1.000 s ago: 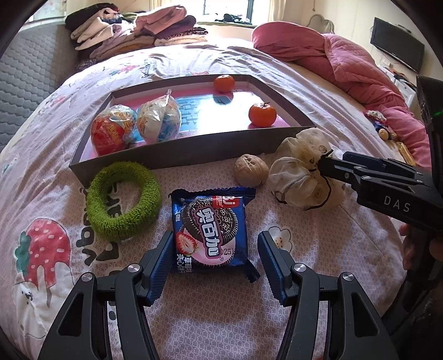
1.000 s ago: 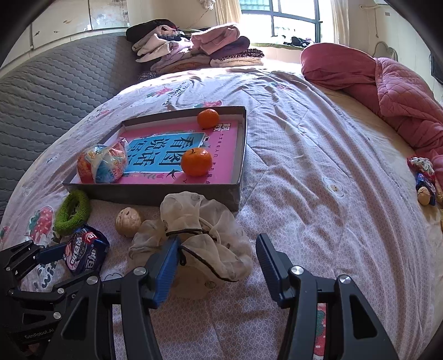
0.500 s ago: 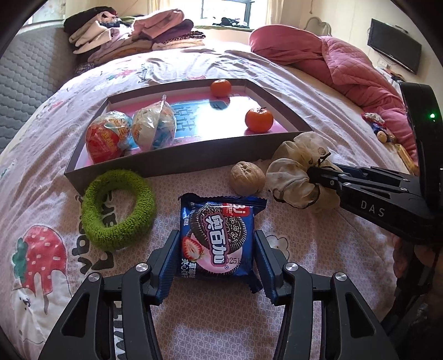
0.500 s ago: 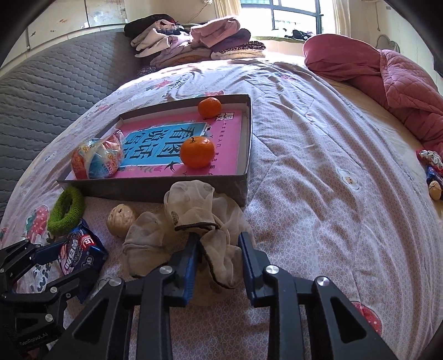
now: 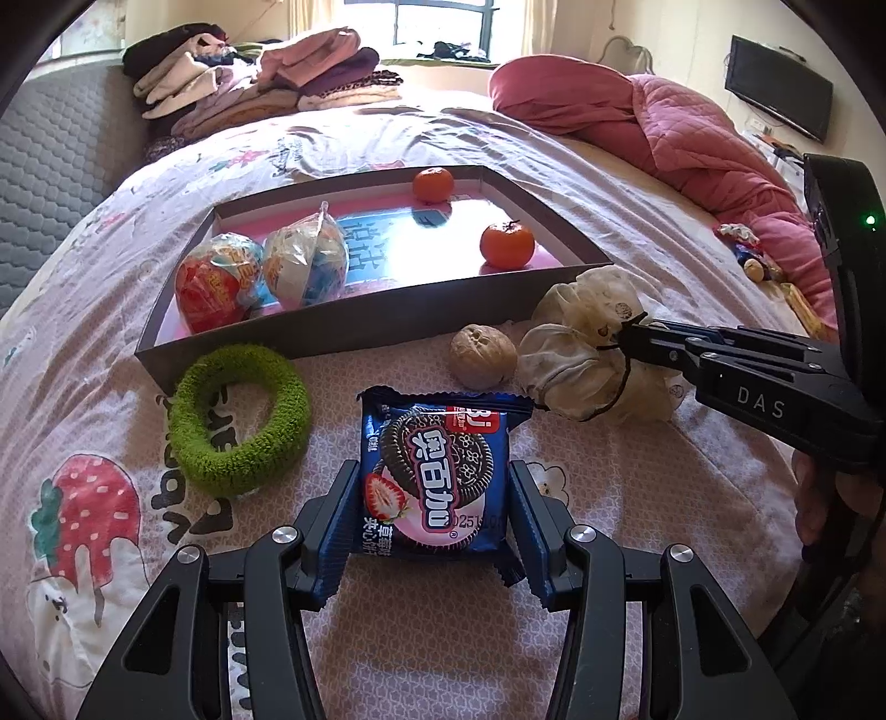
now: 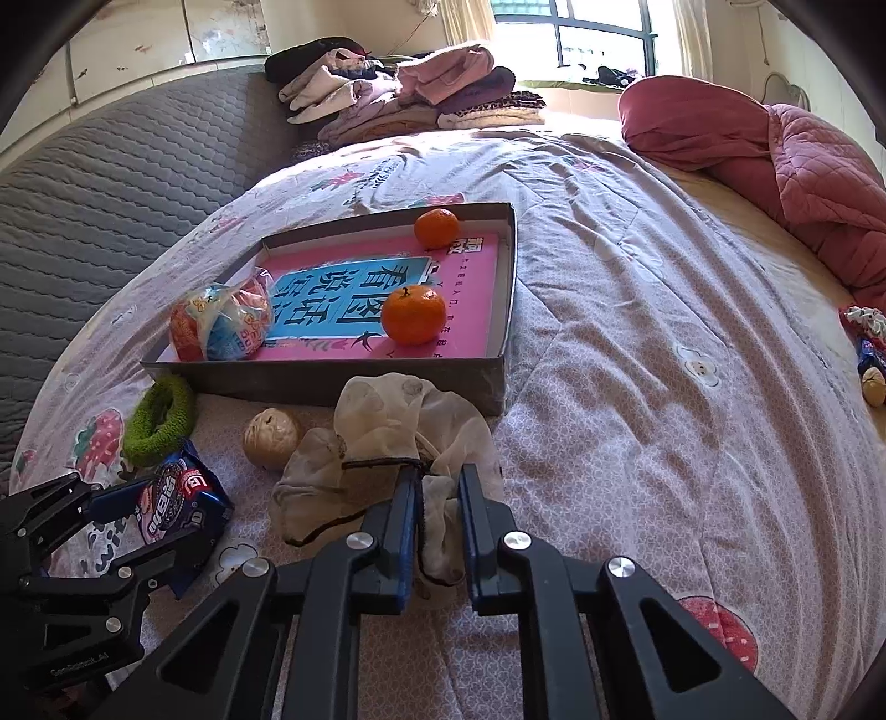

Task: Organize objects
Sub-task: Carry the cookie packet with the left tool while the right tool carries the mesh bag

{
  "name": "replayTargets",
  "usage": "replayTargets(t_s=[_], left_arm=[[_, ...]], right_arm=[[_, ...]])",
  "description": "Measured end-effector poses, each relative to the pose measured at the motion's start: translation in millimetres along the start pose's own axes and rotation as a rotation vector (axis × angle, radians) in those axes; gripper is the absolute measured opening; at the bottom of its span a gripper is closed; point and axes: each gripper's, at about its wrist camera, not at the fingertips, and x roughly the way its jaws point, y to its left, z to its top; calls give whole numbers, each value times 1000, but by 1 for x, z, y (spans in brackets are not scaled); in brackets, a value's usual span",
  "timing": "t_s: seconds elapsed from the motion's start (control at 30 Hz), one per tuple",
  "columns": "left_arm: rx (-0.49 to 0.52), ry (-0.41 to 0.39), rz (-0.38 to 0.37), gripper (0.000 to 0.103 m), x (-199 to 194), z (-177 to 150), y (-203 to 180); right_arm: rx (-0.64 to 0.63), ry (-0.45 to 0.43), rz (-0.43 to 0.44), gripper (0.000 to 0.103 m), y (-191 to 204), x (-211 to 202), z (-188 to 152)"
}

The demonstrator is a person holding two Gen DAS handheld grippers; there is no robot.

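Left gripper (image 5: pixel 432 515) clamps cookie packet (image 5: pixel 434 476) — right gripper (image 6: pixel 437 515) (closing) pinches mesh pouch (image 6: pixel 387 443).

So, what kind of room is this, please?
Most likely a bedroom in a home. The items lie on a bed with a printed bedsheet, a pink quilt is bunched at one side, and folded clothes are stacked by the window.

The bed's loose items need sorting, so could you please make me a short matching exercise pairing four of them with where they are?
1. blue cookie packet
2. cream mesh pouch
3. fuzzy green ring
4. stemmed orange mandarin

A. inside the shallow cardboard tray
B. between the right gripper jaws
C. between the left gripper jaws
D. on the bedsheet, ungripped

Pairs: 1-C, 2-B, 3-D, 4-A
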Motion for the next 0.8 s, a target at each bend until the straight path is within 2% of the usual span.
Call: replayTargets(t_s=[0.27,0.43,0.8], left_arm=[[2,-13,-10,53,-7,0,0],[-3,-23,-15,53,-11,1,0],[-10,-62,-30,53,-24,6,1]], right_arm=[[2,-24,23,13,0,-8,2],[-15,-56,11,11,2,-15,4],[-42,-148,55,10,11,-36,11]])
